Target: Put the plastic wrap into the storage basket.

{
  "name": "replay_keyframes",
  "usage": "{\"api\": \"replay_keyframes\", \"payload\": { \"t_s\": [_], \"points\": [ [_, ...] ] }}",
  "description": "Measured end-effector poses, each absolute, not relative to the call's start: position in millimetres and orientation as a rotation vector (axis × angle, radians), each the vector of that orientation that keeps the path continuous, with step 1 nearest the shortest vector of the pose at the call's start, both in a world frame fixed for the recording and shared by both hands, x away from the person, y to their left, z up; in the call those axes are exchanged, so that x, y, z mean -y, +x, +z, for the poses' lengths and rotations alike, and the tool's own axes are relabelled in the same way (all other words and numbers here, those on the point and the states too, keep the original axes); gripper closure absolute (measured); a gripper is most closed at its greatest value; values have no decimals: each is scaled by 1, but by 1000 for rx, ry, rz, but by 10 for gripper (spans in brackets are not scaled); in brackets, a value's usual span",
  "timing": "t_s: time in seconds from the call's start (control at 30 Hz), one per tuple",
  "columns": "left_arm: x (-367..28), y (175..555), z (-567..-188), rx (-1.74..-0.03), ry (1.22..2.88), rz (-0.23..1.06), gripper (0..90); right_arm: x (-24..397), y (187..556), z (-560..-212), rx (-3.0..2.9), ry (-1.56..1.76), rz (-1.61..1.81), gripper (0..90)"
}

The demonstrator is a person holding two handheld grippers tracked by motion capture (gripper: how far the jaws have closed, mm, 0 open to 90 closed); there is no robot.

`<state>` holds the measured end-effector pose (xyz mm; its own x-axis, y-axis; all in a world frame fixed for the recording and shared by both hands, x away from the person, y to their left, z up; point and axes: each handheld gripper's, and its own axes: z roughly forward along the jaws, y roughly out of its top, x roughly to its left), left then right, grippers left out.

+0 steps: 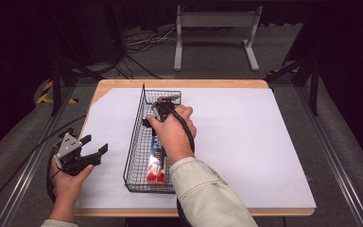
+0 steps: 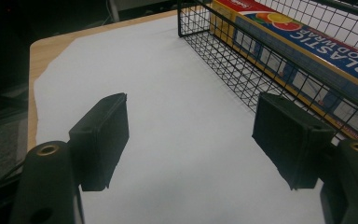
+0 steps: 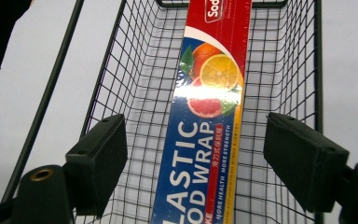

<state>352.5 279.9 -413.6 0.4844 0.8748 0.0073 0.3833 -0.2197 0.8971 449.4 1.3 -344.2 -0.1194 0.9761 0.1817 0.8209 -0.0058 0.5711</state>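
Note:
A long box of plastic food wrap [image 1: 157, 161] [image 3: 214, 70], red and blue with citrus pictures, lies flat along the bottom of a black wire basket [image 1: 133, 137] [image 3: 140, 84]. My right gripper [image 1: 163, 105] [image 3: 198, 163] hangs over the basket's far half, pointing down. Its jaws stand apart on either side of the box without touching it. My left gripper [image 1: 96, 144] [image 2: 193, 135] is held over the white sheet to the left of the basket, open with nothing between its pads. In the left gripper view the basket's wall [image 2: 223, 65] and the box [image 2: 307, 46] are on the right.
The basket stands on a white sheet [image 1: 246, 132] that covers a wooden table [image 1: 184, 83]. The sheet is bare to the right of the basket. A grey metal stand [image 1: 215, 33] and cables lie on the floor beyond the table's far edge.

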Motion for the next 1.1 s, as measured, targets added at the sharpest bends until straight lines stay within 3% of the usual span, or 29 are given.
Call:
{"api": "replay_keyframes", "payload": {
  "t_s": [0.53,1.1],
  "points": [
    [-279,355,-414,-1059,1809,663,272,42,449,-312,-2020,1802,1015,210],
    [-282,354,-414,-1067,1810,661,271,98,456,-304,-2120,1562,1138,188]
  ]
}}
